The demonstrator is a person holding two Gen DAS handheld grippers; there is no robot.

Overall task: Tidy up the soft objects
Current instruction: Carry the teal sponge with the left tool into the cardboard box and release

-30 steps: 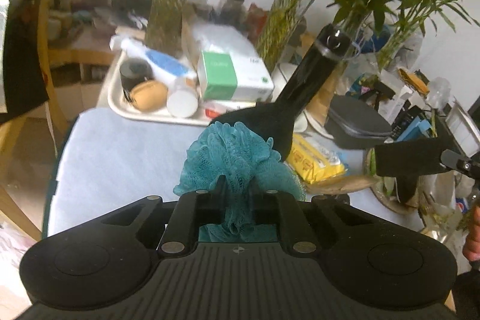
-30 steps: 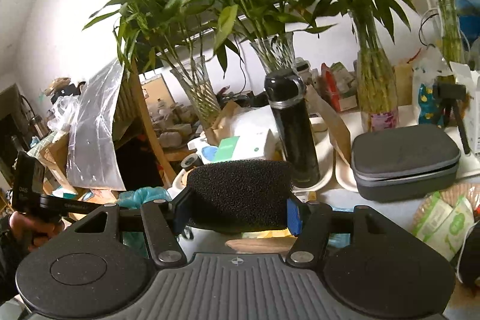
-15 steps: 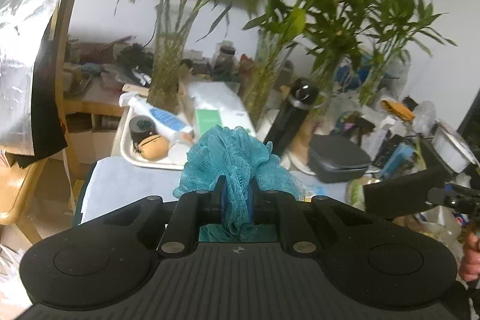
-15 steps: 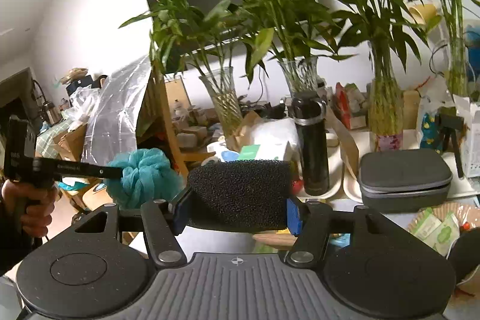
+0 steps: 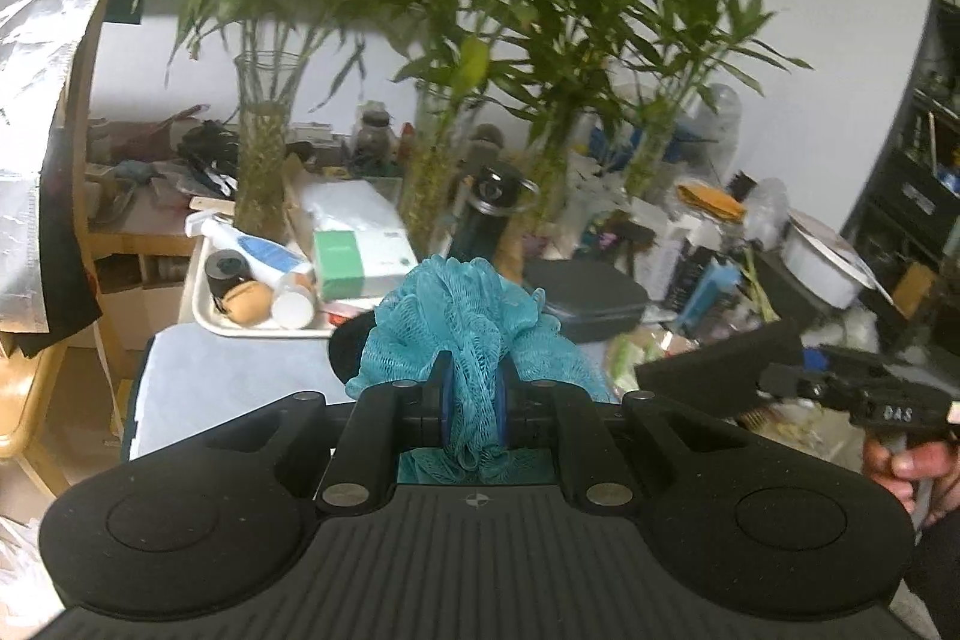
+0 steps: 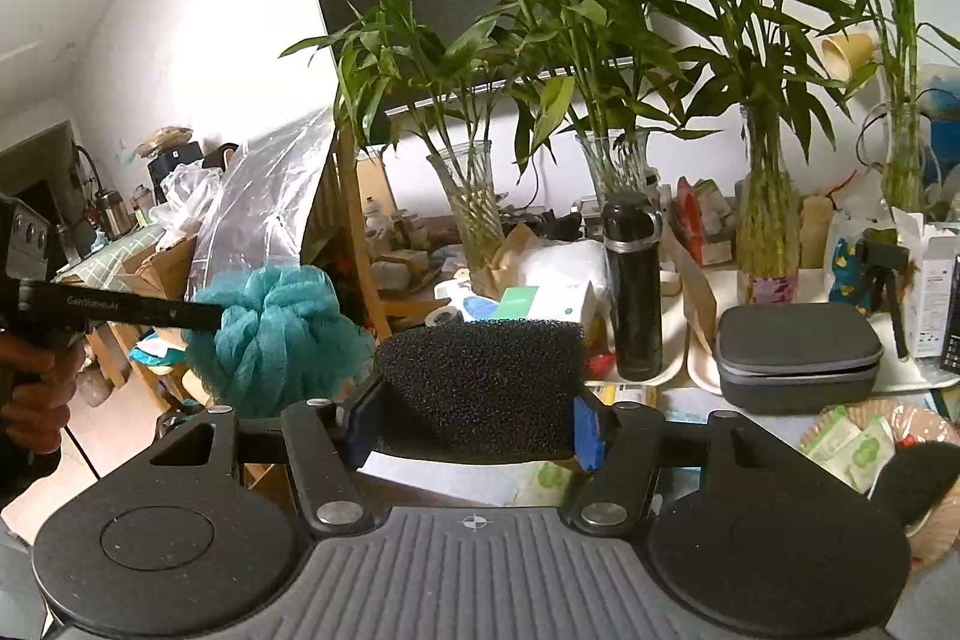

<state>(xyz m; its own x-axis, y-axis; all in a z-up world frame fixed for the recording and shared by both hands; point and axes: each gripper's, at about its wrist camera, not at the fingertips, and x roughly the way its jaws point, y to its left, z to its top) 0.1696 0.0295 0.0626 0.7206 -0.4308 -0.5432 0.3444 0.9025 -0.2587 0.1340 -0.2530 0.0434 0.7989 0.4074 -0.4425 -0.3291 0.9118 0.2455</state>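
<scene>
Both grippers are loaded and held up off the bench; the left gripper [image 5: 472, 391] has its fingers squeezed tight on a fluffy teal mesh bath pouf [image 5: 465, 319], which bulges out above the blue pads; the right gripper [image 6: 474, 421] has its fingers clamped on either end of a black coarse foam sponge block [image 6: 480, 385]; behind them there's a tall black metal flask [image 6: 630, 292] standing next to a grey zip-up hard case [image 6: 795, 349], with bamboo stalks in glass vases [image 6: 471, 205] at the back.
</scene>
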